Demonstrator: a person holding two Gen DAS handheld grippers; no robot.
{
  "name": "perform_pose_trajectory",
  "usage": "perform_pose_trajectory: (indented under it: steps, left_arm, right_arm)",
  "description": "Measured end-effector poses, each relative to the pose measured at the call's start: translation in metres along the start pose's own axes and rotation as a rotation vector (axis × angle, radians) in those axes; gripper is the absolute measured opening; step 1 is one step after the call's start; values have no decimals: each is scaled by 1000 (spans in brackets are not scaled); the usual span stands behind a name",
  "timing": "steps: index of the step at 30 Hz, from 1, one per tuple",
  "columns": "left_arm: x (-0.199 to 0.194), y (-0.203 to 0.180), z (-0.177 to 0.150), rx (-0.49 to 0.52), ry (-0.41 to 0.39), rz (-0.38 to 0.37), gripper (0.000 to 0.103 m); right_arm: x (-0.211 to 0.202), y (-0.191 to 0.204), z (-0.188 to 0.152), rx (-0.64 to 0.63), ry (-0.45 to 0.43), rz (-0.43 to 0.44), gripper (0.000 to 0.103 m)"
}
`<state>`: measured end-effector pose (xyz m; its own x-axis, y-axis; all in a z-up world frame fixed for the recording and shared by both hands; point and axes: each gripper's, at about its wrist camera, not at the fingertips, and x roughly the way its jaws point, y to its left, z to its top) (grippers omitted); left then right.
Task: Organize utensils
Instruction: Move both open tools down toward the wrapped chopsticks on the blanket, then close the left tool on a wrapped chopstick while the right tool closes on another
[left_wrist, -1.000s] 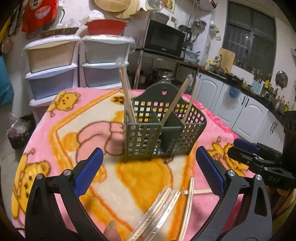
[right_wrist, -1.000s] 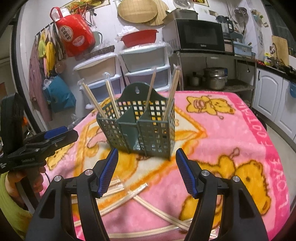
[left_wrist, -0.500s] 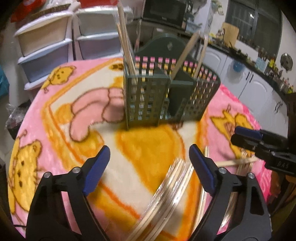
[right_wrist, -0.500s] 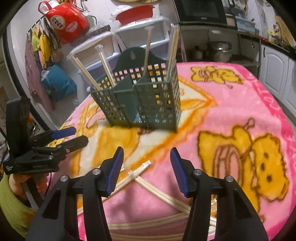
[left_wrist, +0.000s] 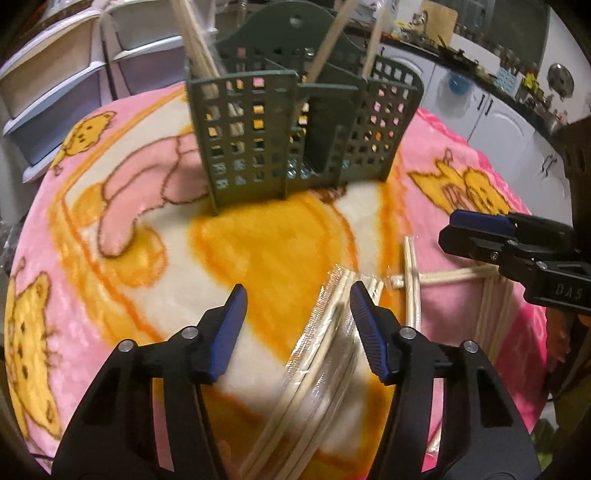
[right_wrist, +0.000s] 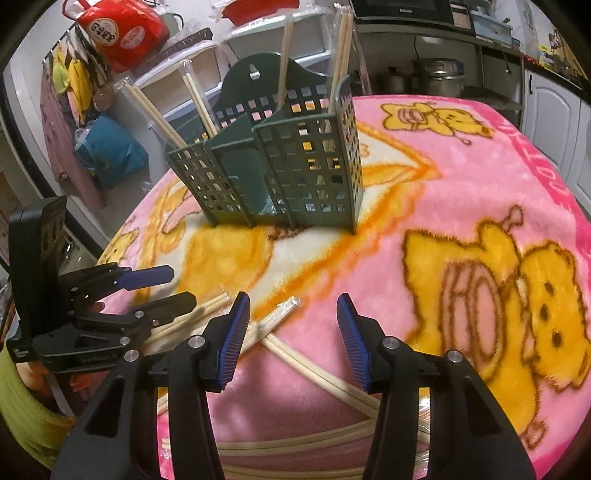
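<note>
Table under a pink cartoon blanket (left_wrist: 110, 206), dark green slotted utensil caddy (left_wrist: 295, 122) standing upright mid-table with several chopsticks upright in its compartments. Wrapped chopstick packs (left_wrist: 325, 343) lie loose on the blanket in front of the caddy, more crossed over each other nearer the right side. Left hand-held gripper (left_wrist: 295, 314) jaws half apart and closing, wrapped pack between them beside the right pad, not pressed. Right hand-held gripper (right_wrist: 291, 325) half apart, closing slightly, over crossed chopsticks (right_wrist: 314, 373), not gripping

"DAS" on right gripper (left_wrist: 480, 236), "Galanz" on microwave (right_wrist: 402, 11)
</note>
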<state>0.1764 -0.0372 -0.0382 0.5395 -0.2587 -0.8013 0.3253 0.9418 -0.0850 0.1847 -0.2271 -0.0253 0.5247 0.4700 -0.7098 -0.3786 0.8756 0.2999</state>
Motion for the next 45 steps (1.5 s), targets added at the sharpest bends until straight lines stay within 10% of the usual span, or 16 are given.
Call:
perform_pose_trajectory:
  steps: [16,21,45]
  left_arm:
    - [24,-2,9,21,54,-3,33]
    - [29,-1,15,18,56,-1,33]
    - [24,12,36,-43,38,-39,4]
  right_arm:
    - [34,-4,1,45,116,31,41]
    - [42,0,5,30,126,21,22]
    - [-9,19,41,-5,-88,96,7]
